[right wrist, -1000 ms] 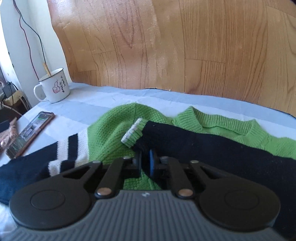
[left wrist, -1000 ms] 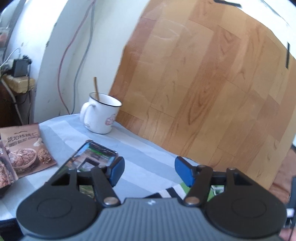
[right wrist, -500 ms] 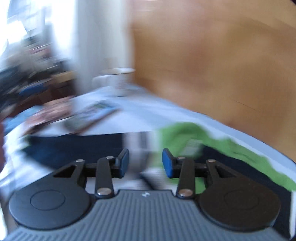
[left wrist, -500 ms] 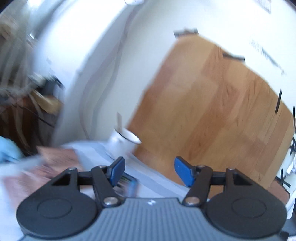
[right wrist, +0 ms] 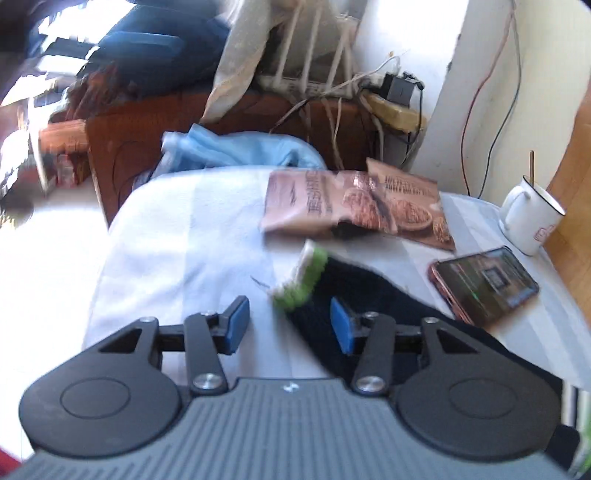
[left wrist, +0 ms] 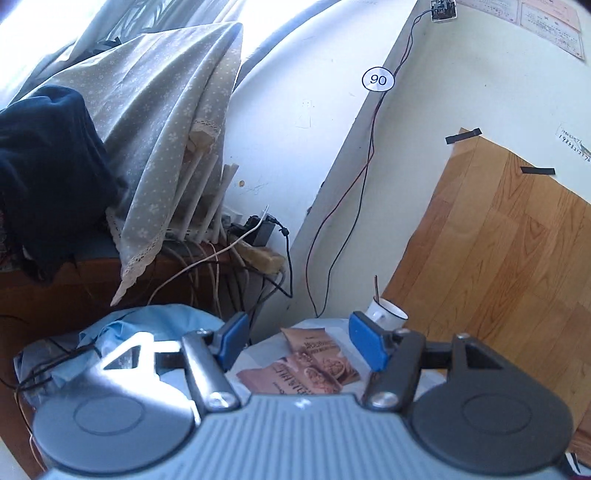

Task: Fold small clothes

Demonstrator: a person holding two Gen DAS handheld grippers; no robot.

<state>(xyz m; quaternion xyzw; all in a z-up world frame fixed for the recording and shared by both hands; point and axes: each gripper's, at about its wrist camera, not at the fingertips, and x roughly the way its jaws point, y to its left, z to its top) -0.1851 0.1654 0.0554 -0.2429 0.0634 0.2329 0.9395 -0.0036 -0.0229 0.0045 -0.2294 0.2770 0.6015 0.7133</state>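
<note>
The left gripper is being held wide open and empty, aimed at the far snack packets. The right gripper is being closed, its pads not yet pressing on the dark sleeve lying between them on the near table, left of the phone.

I read only "90" inside a round sticker on the wall, while the print on the snack packets, the papers up on the wall and the mug's red mark stays too blurred.
</note>
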